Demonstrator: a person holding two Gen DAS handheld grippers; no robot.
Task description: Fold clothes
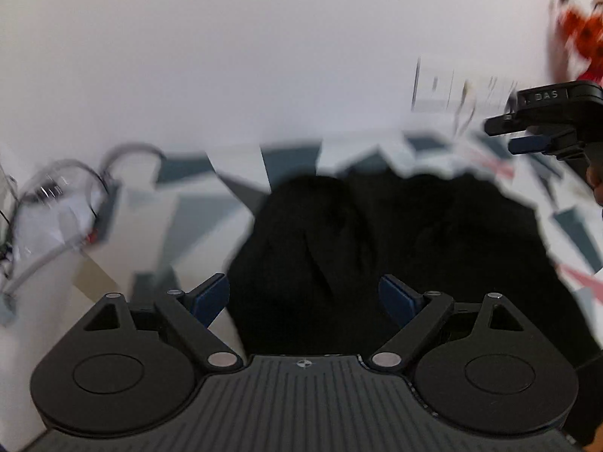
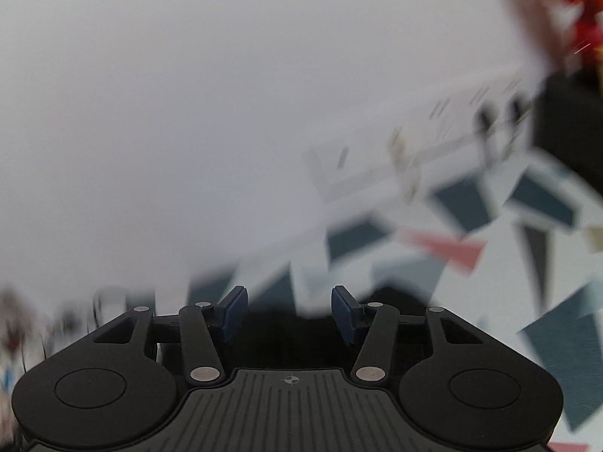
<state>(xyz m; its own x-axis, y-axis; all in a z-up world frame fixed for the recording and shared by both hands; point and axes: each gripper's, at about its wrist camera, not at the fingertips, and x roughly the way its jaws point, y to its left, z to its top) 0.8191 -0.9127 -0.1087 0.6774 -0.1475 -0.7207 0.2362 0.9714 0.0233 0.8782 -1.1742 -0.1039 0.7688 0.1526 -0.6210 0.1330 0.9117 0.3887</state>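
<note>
Both released: the left hand-held gripper (image 1: 303, 295) hovers over a black garment (image 1: 395, 241) lying crumpled just ahead on the patterned sheet (image 1: 196, 203); right hand-held gripper (image 2: 289, 310) empty. Next grasp should likely pinch an outer edge, not the bunched middle.

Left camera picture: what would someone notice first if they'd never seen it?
The big black garment lying crumpled in the middle, on a white cover with blue, grey and pink shapes. The left gripper hangs open in front of it with nothing between its blue pads. At the right edge the right gripper pokes in, with something blurry and orange above it.
</note>
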